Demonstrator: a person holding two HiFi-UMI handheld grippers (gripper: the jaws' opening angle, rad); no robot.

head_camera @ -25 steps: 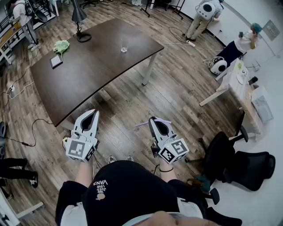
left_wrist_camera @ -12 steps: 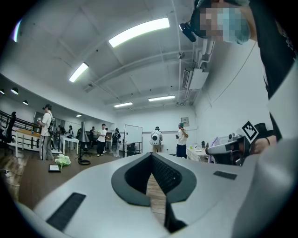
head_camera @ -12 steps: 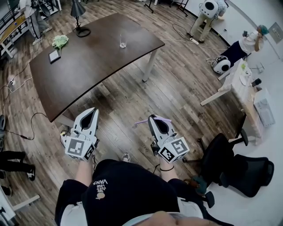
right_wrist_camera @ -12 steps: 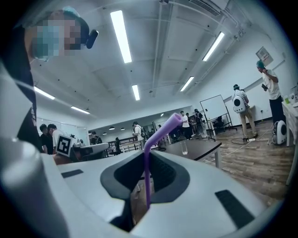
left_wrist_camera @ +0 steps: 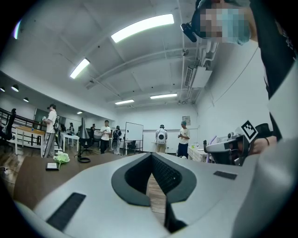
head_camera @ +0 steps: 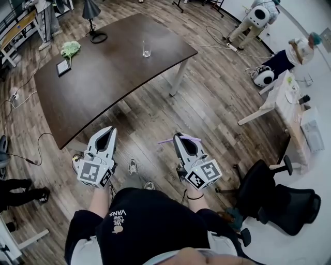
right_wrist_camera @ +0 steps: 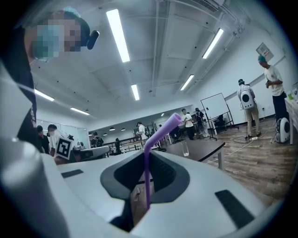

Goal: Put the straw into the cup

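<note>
A clear glass cup stands on the far side of the dark brown table. Both grippers hang over the wooden floor, short of the table's near edge. My right gripper is shut on a purple bendy straw, which lies crosswise at its tip. In the right gripper view the straw rises between the jaws of the right gripper, and the cup shows far ahead. My left gripper has its fingertips together and holds nothing. Its own view shows the left gripper with nothing between the jaws.
On the table's far left lie a green bunch and a small tablet, with a black lamp behind them. Black office chairs stand to the right, near a white desk. Cables cross the floor at the left. People stand at the back.
The person has taken a step and the floor and table have shifted slightly in the head view. Both grippers keep their pose, with the straw still clamped in the right one.
</note>
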